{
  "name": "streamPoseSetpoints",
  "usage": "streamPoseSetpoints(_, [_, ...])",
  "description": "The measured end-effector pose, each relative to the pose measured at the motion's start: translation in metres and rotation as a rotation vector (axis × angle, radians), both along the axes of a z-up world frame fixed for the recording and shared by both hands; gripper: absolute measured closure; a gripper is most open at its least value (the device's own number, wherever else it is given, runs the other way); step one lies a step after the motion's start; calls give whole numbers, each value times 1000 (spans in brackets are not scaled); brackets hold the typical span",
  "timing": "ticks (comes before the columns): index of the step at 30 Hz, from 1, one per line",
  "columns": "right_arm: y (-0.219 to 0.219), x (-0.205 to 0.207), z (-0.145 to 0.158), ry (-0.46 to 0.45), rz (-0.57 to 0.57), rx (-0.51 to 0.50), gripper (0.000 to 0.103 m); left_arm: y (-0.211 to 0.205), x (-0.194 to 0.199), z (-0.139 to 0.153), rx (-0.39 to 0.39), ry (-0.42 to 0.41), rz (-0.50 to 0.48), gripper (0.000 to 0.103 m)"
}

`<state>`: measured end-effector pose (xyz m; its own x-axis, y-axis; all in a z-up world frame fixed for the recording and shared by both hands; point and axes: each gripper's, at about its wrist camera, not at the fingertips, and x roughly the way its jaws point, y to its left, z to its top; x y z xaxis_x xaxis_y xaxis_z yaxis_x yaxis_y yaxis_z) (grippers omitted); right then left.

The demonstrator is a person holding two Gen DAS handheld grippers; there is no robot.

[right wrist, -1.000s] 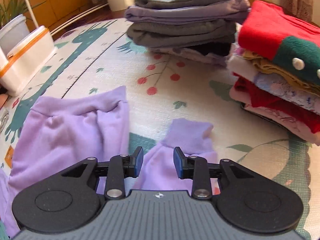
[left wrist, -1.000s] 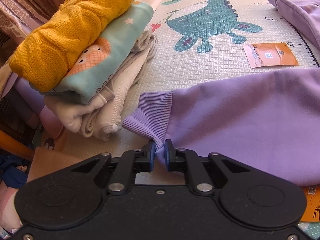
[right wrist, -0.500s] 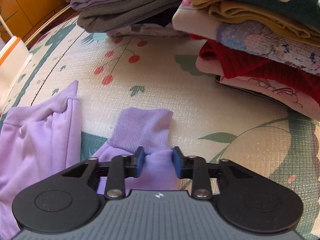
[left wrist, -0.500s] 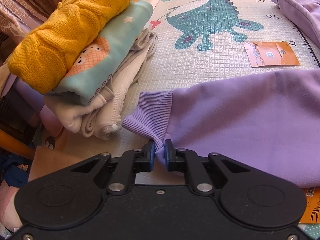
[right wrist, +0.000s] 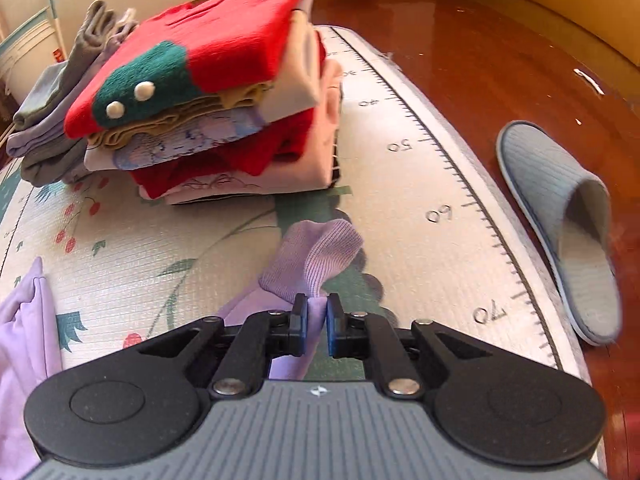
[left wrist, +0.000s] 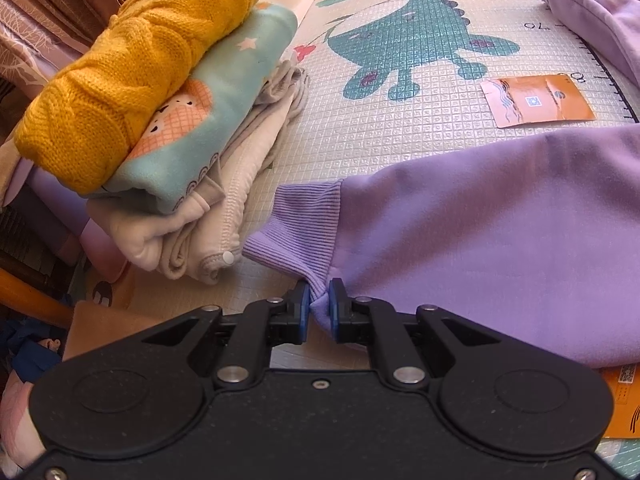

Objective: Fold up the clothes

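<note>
Purple sweatshirt [left wrist: 500,232] lay spread on a play mat [left wrist: 400,128]. Left gripper [left wrist: 319,310], jaws clenched on the sleeve just behind its ribbed cuff [left wrist: 300,224], beside a folded stack w/ a yellow knit [left wrist: 132,76] on top. Right gripper [right wrist: 317,320], jaws clamped on the other sleeve behind its cuff [right wrist: 316,256], near the mat's ruler-marked edge; a slipper [right wrist: 560,220] lay on the floor beyond.

A soft lilac fleece sweatshirt [left wrist: 500,240] with ribbed cuffs lay spread on the printed foam play mat [left wrist: 400,128]. One sleeve stretched flat across the mat, its ribbed cuff [left wrist: 296,224] pinched at the lower corner and puckered there. The other sleeve's cuff [right wrist: 316,256] stood lifted and bunched near the mat's ruler-marked edge, gathered into a narrow fold below.
</note>
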<state>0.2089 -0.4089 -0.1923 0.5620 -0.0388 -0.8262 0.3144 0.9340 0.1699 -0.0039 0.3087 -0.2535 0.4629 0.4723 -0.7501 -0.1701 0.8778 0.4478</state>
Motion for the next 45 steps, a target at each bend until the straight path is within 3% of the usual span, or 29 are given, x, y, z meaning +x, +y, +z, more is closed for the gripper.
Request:
streamPoseSetpoints(5, [-12,-19,-8,39,-6,1,92,-1,1,-1,19,25,-19,97])
streamPoseSetpoints(8, [-8,-12,-15,70,45,-23,91,-3,1,-2,28,30,-14,97])
streamPoseSetpoints(10, [-15,-9,-18,88,17,-29,88,-3,2,-2,32,35,-13,97])
streamPoseSetpoints(15, [-29,-10,-12,47,-4,-104,83,-4,4,-1,46,55,-28,97])
streamPoseSetpoints(19, [-11,-10,-4,-41,194,-193,82,-6,4,-3,65,63,-38,97])
streamPoseSetpoints(22, [15,-6,-17,-20,400,-235,84,-6,5,-3,73,66,-37,97])
streamPoseSetpoints(25, [33,1,-34,10,511,-296,85,-7,5,-4,80,70,-39,97])
streamPoseSetpoints(28, [27,17,-49,34,448,-359,83,-6,5,-4,86,78,-44,97])
streamPoseSetpoints(30, [12,31,-53,28,376,-334,80,-6,6,-4,90,85,-48,97])
streamPoseSetpoints(31, [4,39,-53,30,329,-313,72,-6,6,-4,91,86,-49,97])
streamPoseSetpoints(34, [-15,47,-53,41,258,-242,65,-7,6,-5,101,87,-54,97])
streamPoseSetpoints(36, [-13,43,-52,46,270,-259,65,-7,6,-5,100,83,-54,97])
streamPoseSetpoints(37, [-12,39,-47,33,266,-268,70,-7,6,-5,100,81,-54,97])
streamPoseSetpoints(40, [-14,21,-25,-53,261,-265,74,-6,5,-6,100,76,-53,97])
streamPoseSetpoints(42, [-7,7,-14,-86,341,-293,74,-6,4,-6,99,72,-53,97])
streamPoseSetpoints(45, [15,-18,-20,-59,536,-340,81,-6,4,-6,99,66,-53,97])
